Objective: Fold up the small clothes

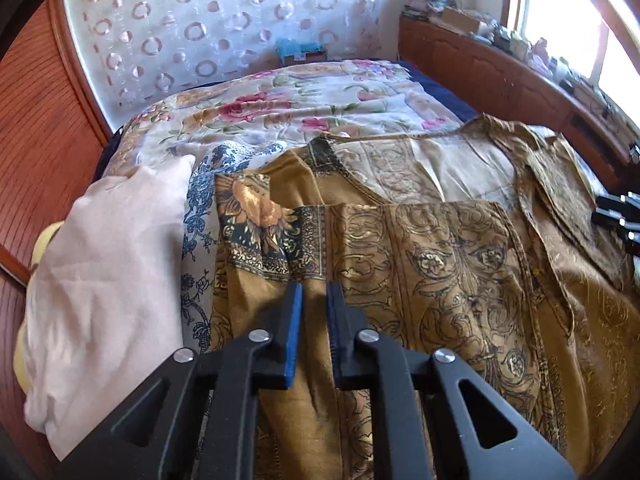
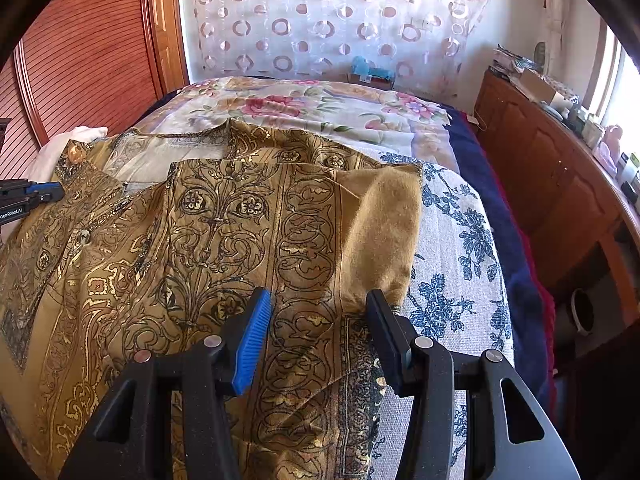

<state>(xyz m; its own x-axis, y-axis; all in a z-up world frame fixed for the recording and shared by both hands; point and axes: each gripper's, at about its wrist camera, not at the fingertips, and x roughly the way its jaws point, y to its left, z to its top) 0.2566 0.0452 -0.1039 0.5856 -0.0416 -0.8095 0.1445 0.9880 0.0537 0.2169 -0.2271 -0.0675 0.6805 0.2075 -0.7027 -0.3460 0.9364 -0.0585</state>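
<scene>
A mustard-gold patterned garment lies spread on the bed with both side parts folded in over its middle; it also shows in the right wrist view. My left gripper hovers over the garment's left edge with its jaws a narrow gap apart and nothing between them. My right gripper is wide open just above the garment's right folded part, empty. The right gripper shows at the far right edge of the left wrist view, and the left gripper at the left edge of the right wrist view.
A white cloth with blue flowers lies under the garment on a floral bedspread. A pale pink folded cloth sits to the left. A wooden cabinet with clutter runs along the right; a wooden door stands at the left.
</scene>
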